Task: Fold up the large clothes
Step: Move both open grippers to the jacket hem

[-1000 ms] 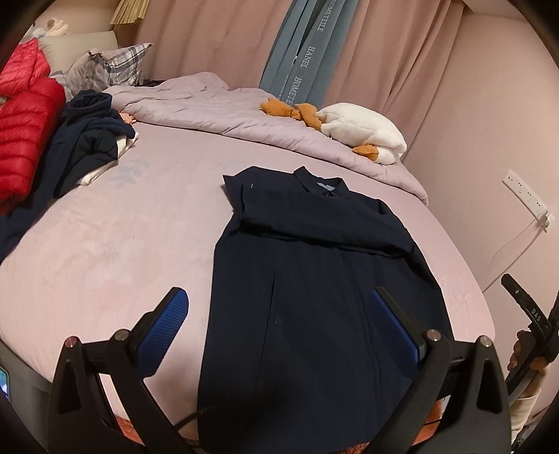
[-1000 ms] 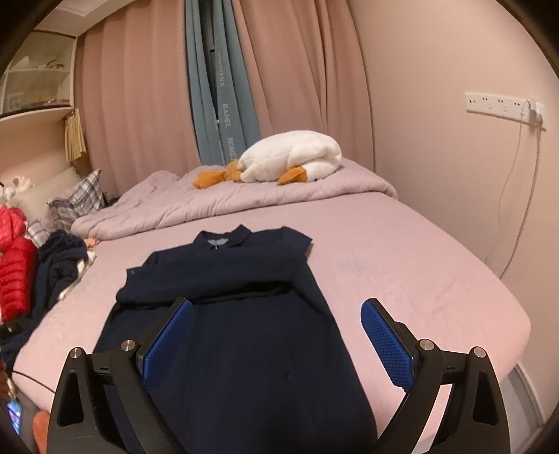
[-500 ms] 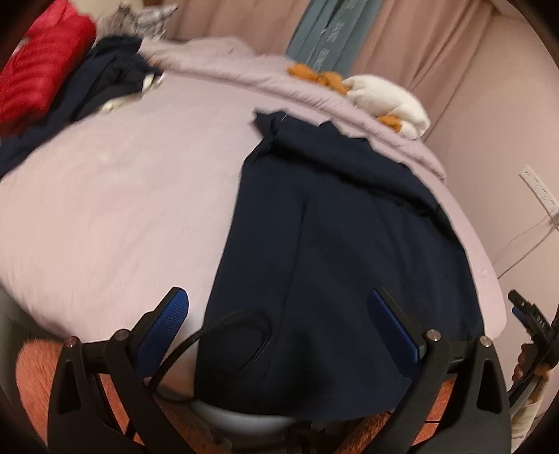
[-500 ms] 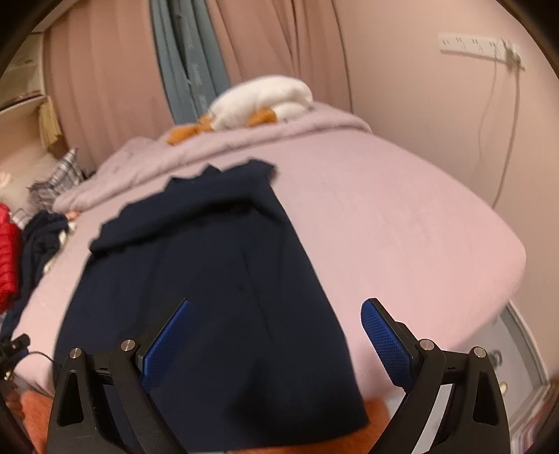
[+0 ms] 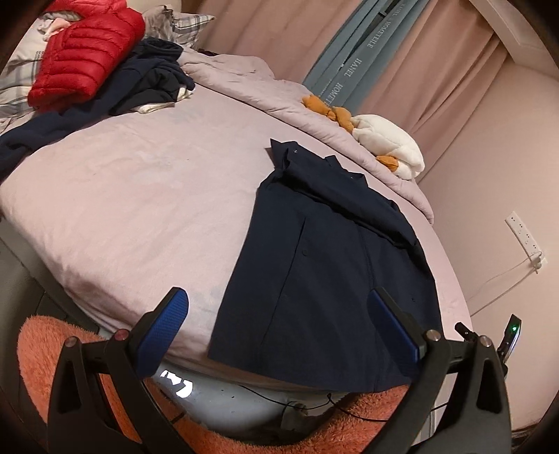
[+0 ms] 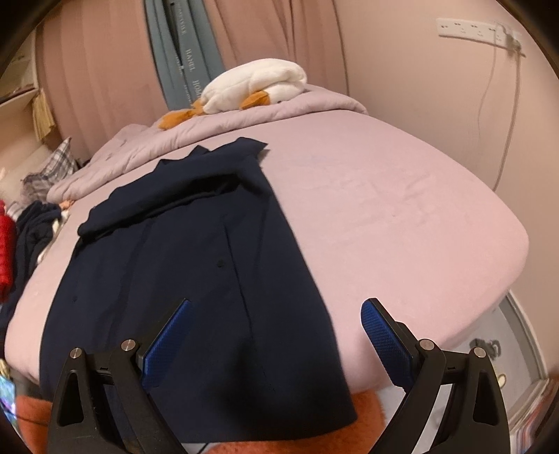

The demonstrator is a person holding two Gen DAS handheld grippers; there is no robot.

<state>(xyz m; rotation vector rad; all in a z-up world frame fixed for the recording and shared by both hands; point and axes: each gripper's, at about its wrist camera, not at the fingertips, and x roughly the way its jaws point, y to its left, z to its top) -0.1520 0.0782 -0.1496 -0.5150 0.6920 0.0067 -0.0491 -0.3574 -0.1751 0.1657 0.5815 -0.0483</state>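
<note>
Navy cloth fills the middle of both views: the dark coat [image 5: 325, 265] lies flat on the pink bed sheet [image 5: 139, 195], collar toward the upper part of the frame and hem hanging over the near edge of the bed at the bottom. A sleeve is folded across its chest, seen as a raised band just below the collar. In the right wrist view the same coat [image 6: 195, 265] sits left of centre, with bare sheet [image 6: 401, 216] to its right.

Your left gripper [image 5: 279, 328] hovers above the hem with its 2 blue pads wide apart and nothing between them. Your right gripper [image 6: 276, 335] is spread just as wide, its left pad over the coat's lower edge and its right pad over bare sheet; neither touches the cloth as far as you can see.

Below the hem, an orange fluffy rug [image 5: 49, 342] shows at the bottom of the frame. In the upper left of the left wrist view lie a red puffer jacket [image 5: 84, 52] and a heap of dark clothes [image 5: 146, 80]. A white plush goose [image 5: 387, 150] rests on the rumpled quilt [image 5: 244, 80] in the upper right, in front of pink curtains [image 5: 265, 28].
</note>
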